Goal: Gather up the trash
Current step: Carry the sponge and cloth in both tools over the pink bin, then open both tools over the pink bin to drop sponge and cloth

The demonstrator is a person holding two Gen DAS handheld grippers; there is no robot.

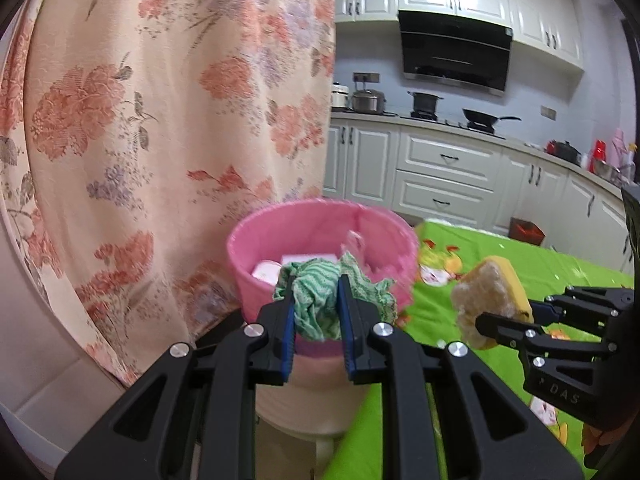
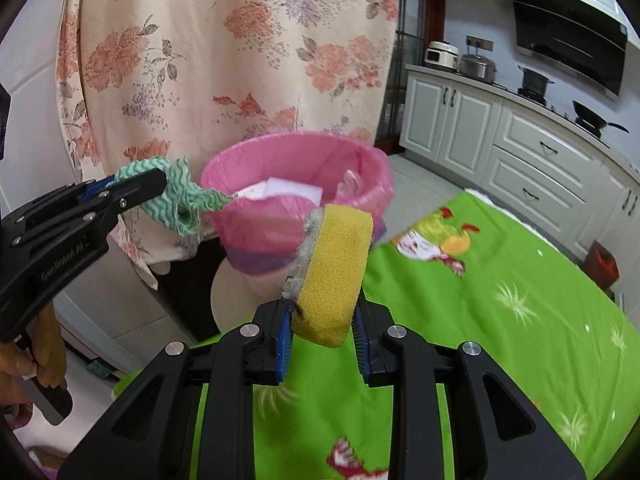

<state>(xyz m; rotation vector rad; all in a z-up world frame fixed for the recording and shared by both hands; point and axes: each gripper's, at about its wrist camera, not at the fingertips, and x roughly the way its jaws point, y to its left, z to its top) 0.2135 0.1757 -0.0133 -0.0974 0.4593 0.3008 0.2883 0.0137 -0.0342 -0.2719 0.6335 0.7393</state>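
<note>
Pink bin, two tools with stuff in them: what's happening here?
A person is clearing trash with a tool in each hand. The left tool is shut on a green wavy-patterned cloth; the right tool is shut on a yellow sponge. Both are held near the pink-lined bin, which already holds some white items. Neither piece is in the bin yet.

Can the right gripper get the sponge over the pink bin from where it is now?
Probably yes. The right gripper holds the sponge just short of the pink bin, whose open mouth is unblocked; the left gripper with the green cloth sits off to one side.
</note>
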